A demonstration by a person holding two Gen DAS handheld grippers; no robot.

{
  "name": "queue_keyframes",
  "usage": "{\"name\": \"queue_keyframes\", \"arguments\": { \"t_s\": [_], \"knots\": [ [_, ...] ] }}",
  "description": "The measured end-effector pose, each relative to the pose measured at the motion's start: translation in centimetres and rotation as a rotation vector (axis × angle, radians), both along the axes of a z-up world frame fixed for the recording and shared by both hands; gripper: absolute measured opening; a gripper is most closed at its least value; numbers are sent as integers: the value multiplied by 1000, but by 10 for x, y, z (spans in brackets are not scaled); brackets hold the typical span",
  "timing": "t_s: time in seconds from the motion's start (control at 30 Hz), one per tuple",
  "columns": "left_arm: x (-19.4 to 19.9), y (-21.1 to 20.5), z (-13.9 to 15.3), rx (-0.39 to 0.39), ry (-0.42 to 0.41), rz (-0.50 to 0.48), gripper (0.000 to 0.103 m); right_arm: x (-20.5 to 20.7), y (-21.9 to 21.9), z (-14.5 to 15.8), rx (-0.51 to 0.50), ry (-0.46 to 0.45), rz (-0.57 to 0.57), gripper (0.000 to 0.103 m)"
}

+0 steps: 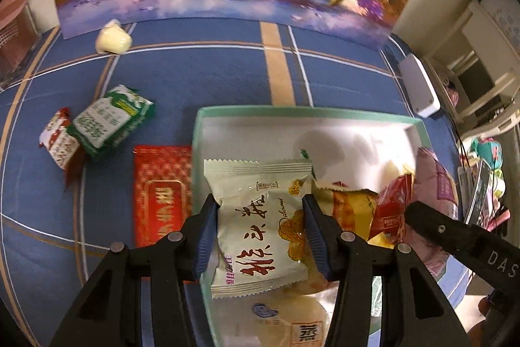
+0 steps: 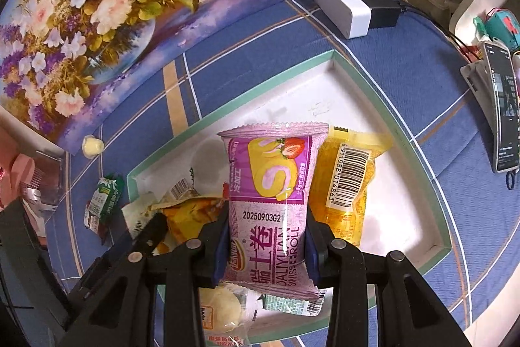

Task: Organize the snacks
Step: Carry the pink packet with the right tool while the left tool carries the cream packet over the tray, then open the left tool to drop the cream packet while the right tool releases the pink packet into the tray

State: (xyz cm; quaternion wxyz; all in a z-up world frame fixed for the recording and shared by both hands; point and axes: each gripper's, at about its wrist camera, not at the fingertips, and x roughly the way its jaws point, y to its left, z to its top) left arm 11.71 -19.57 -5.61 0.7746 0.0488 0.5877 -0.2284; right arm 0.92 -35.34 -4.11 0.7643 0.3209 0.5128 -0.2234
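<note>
Clamped in the left claw (image 1: 260, 228), a cream pastry packet (image 1: 260, 230) hangs over the box (image 1: 292, 111); the right claw (image 2: 265, 244) grips a pink Swiss-roll packet (image 2: 271, 200) there too. Both seem mid-placement; next, release onto bare box floor.

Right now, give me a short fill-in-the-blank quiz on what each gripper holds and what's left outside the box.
The left gripper is shut on a ____ packet with red characters.
The right gripper grips a Swiss roll packet coloured ____.
The red packet lies ____ the box.

Missing words: white; pink; outside
</note>
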Motion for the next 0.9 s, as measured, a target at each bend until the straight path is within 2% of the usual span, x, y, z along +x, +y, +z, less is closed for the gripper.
{"name": "queue_keyframes", "arguments": {
  "t_s": [0.23, 0.53, 0.67, 0.77, 0.9],
  "knots": [
    [-6, -11, -8, 41, -6, -32, 53, 1, 0, -12, 8, 18, 4, 41],
    [-3, -8, -6, 39, 10, -21, 53, 3, 2, -12, 2, 23, 8, 43],
    [-1, -5, 1, 29, 8, -14, 63, 2, 1, -10, 2, 29, 5, 43],
    [0, -3, 10, 19, -5, -12, 66, 1, 0, -5, -1, 28, 6, 49],
    [0, 0, 24, 8, -16, -8, 68, -1, -2, 7, -22, 7, 0, 64]
  ]
}}
